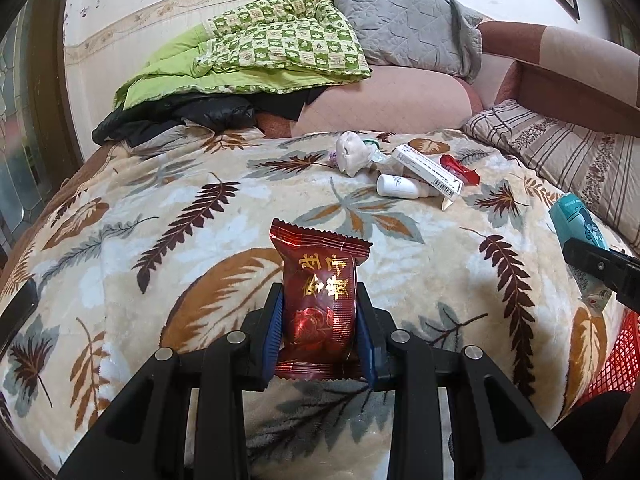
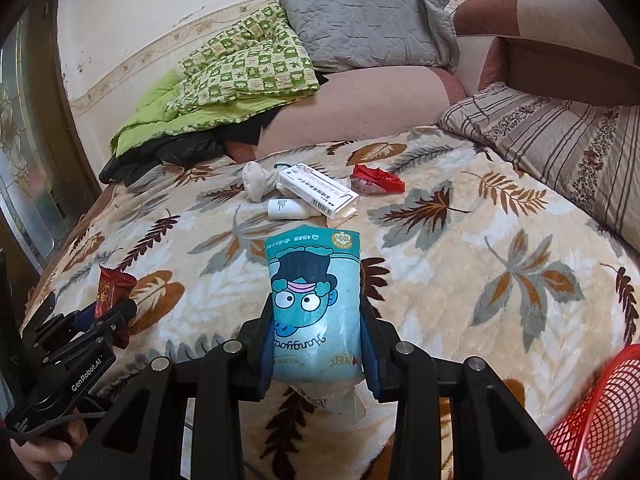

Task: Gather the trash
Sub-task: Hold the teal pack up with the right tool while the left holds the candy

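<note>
My left gripper (image 1: 318,312) is shut on a dark red snack wrapper (image 1: 318,292) with gold lettering, held upright above the leaf-patterned blanket (image 1: 160,208). My right gripper (image 2: 318,324) is shut on a teal cartoon tissue pack (image 2: 314,304). In the right wrist view the left gripper (image 2: 106,312) and the red wrapper (image 2: 110,284) show at the left. In the left wrist view the right gripper (image 1: 600,268) and the teal pack (image 1: 576,220) show at the right edge. Farther up the bed lie a white box (image 1: 426,170), a small white bottle (image 1: 396,186), a crumpled white wad (image 1: 352,152) and a red wrapper (image 1: 460,168).
A red mesh basket (image 2: 600,412) stands at the lower right beside the bed, seen as the basket (image 1: 616,360) in the left view too. Folded green quilts (image 1: 272,52), a grey pillow (image 1: 404,16) and a striped pillow (image 1: 560,160) sit along the far and right sides. A person's hand (image 2: 36,452) holds the left tool.
</note>
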The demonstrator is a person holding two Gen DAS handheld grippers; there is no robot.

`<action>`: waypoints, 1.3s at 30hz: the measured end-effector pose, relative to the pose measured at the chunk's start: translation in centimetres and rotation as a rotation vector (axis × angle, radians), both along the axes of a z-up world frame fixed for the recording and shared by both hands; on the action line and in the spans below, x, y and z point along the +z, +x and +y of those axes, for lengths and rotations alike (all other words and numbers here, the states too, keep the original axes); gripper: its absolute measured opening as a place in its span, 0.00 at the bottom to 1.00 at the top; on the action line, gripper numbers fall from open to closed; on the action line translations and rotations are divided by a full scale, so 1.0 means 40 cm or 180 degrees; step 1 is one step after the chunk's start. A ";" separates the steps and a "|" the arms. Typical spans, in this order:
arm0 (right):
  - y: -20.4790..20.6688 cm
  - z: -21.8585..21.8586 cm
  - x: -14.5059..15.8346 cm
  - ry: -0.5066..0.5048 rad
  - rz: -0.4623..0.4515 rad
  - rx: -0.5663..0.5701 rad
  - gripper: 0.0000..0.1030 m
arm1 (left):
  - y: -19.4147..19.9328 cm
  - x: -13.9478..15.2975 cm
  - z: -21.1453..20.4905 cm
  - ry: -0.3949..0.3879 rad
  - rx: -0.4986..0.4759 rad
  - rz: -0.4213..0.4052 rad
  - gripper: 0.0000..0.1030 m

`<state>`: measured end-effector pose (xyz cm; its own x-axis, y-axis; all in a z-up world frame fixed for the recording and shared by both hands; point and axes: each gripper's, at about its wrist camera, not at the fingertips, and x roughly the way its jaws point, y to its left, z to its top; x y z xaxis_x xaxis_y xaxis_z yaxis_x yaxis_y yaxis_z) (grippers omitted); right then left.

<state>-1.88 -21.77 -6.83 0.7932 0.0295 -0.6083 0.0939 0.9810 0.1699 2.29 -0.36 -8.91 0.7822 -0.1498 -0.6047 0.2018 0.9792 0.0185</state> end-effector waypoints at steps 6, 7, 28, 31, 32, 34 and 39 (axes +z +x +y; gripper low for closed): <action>-0.001 0.000 0.001 0.0003 0.0003 -0.0003 0.38 | -0.001 0.001 -0.001 0.0004 -0.0004 -0.0008 0.31; -0.001 -0.001 0.001 0.0002 0.0002 -0.0003 0.38 | -0.002 0.001 0.000 0.0003 -0.0001 -0.0008 0.31; 0.003 0.012 -0.004 -0.0017 0.0019 0.0033 0.38 | 0.005 0.002 -0.001 -0.0008 -0.0003 0.0000 0.31; 0.005 0.013 -0.005 -0.0013 0.0022 0.0038 0.38 | 0.006 0.001 0.000 -0.0012 -0.0010 0.0007 0.31; 0.005 0.014 -0.007 -0.0012 0.0023 0.0042 0.38 | 0.008 0.000 0.001 -0.0015 -0.0010 0.0011 0.31; 0.007 0.016 -0.007 -0.0013 0.0026 0.0047 0.38 | 0.007 0.000 0.001 -0.0014 -0.0011 0.0012 0.31; 0.008 0.019 -0.008 -0.0010 0.0030 0.0051 0.38 | 0.009 -0.003 0.000 -0.0018 -0.0013 0.0018 0.31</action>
<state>-1.57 -21.00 -7.16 0.7868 0.0400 -0.6159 0.0798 0.9829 0.1659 2.66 -0.34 -9.02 0.7781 -0.1565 -0.6083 0.2058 0.9785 0.0116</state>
